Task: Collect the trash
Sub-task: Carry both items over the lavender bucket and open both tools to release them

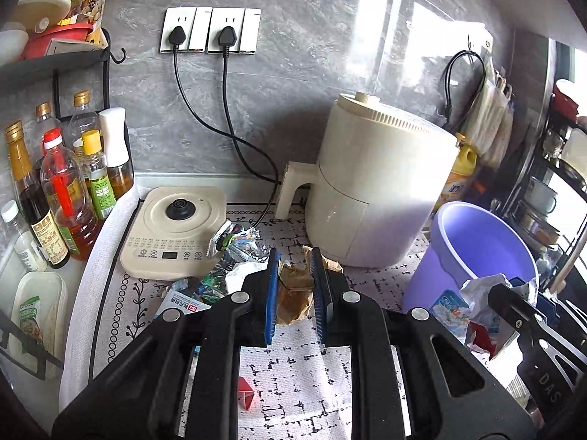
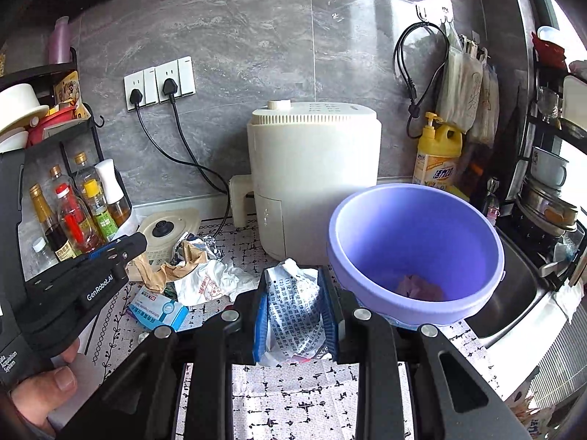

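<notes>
Two grippers in view. Left gripper reaches low over the mat, level, its blue fingers around a crumpled brown paper lying on the mat; whether the jaws actually press it, cannot tell. Right gripper is held above the mat beside the purple bin, clamped on a crumpled printed wrapper. One bin, with a pinkish scrap at the bottom. One trash pile near the kettle base: white bag, foil, brown paper, and a blue box. One cream air fryer behind. Two plugs in wall sockets. One yellow detergent bottle.
</notes>
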`<control>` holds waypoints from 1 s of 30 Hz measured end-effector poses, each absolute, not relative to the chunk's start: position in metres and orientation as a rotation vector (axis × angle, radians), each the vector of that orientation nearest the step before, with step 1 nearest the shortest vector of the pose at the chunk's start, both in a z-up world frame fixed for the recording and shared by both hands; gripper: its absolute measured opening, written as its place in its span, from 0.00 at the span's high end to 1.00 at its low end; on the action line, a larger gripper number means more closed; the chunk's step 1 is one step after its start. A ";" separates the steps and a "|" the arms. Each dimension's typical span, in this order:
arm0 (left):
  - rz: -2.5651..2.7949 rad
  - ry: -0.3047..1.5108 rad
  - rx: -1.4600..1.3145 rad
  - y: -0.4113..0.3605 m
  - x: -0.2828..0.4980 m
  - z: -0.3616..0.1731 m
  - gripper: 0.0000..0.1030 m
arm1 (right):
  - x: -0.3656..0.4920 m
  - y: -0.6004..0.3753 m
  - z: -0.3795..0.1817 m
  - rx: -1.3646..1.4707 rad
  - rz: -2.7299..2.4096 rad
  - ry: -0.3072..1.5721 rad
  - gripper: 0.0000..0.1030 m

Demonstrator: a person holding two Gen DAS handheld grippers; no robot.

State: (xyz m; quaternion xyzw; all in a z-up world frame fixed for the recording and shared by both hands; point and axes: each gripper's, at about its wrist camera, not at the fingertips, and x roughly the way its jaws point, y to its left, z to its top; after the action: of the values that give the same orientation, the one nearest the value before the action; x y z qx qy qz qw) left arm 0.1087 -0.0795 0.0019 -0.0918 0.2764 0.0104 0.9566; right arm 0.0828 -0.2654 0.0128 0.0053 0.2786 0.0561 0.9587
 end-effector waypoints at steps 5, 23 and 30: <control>-0.052 0.545 -0.165 -0.109 0.112 0.011 0.84 | 0.075 -0.289 0.023 0.026 0.052 0.533 0.75; -0.206 0.479 -0.099 -0.197 0.146 0.051 0.84 | 0.095 -0.365 0.047 0.097 -0.074 0.467 0.75; -0.263 0.503 -0.086 -0.233 0.169 0.046 0.83 | 0.111 -0.394 0.044 0.121 -0.093 0.477 0.75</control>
State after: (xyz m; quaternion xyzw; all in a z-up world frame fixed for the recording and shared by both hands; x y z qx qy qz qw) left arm 0.1689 -0.2327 0.0459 -0.0423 0.2482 -0.1295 0.9591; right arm 0.1108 -0.3940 0.0441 0.0599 0.2360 -0.0459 0.9688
